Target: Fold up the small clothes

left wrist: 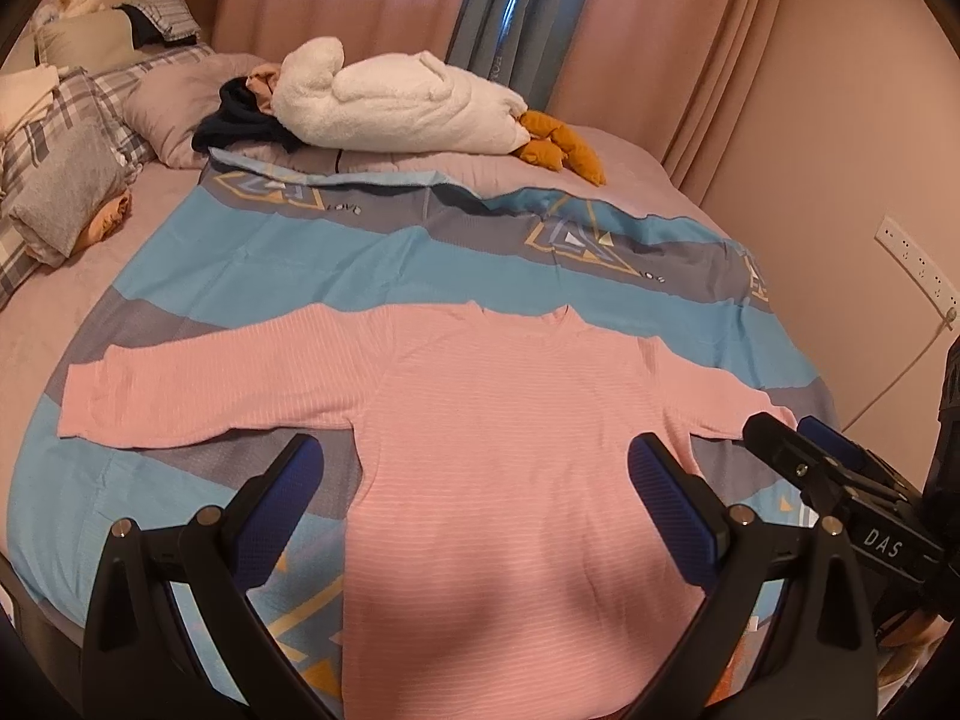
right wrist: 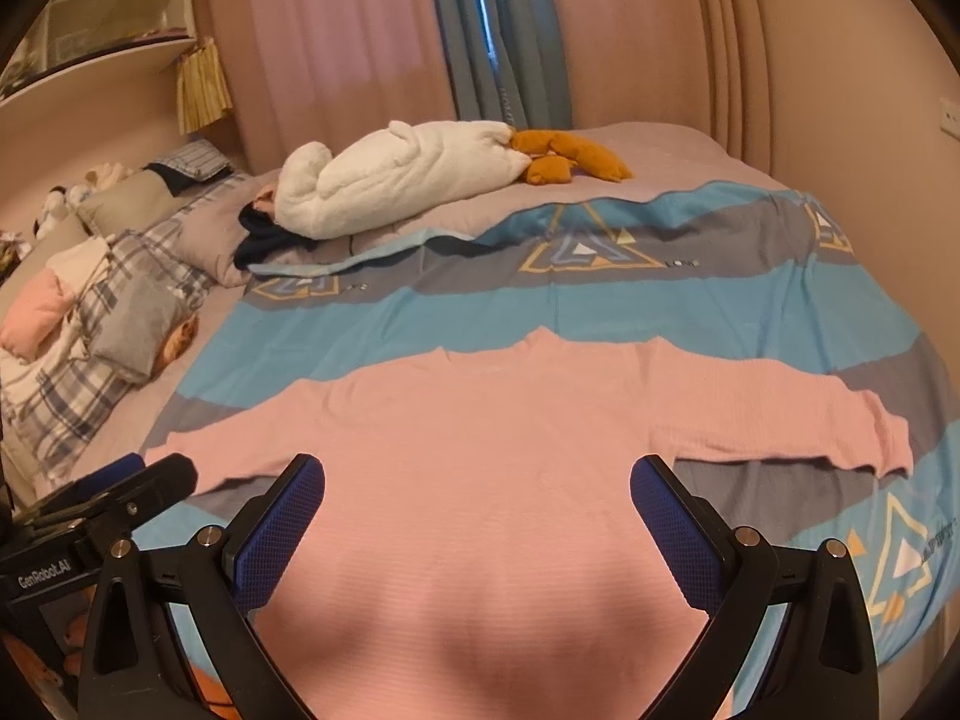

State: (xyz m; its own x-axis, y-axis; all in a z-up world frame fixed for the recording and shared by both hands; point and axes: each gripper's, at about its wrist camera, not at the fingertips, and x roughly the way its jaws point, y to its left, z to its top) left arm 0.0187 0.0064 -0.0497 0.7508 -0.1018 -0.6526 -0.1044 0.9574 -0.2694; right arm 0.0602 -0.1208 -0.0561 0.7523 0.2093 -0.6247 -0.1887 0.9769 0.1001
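Observation:
A pink long-sleeved ribbed top lies flat on a blue and grey patterned sheet, sleeves spread to both sides, neckline away from me. It also shows in the right wrist view. My left gripper is open and empty, above the top's lower body. My right gripper is open and empty, above the same part. The right gripper also shows at the right edge of the left wrist view, over the right sleeve. The left gripper shows at the left edge of the right wrist view.
A white plush goose with orange feet lies at the far side of the bed. Dark clothes and a pillow lie beside it. Folded clothes and plaid bedding are piled at the left. A wall socket strip is at the right.

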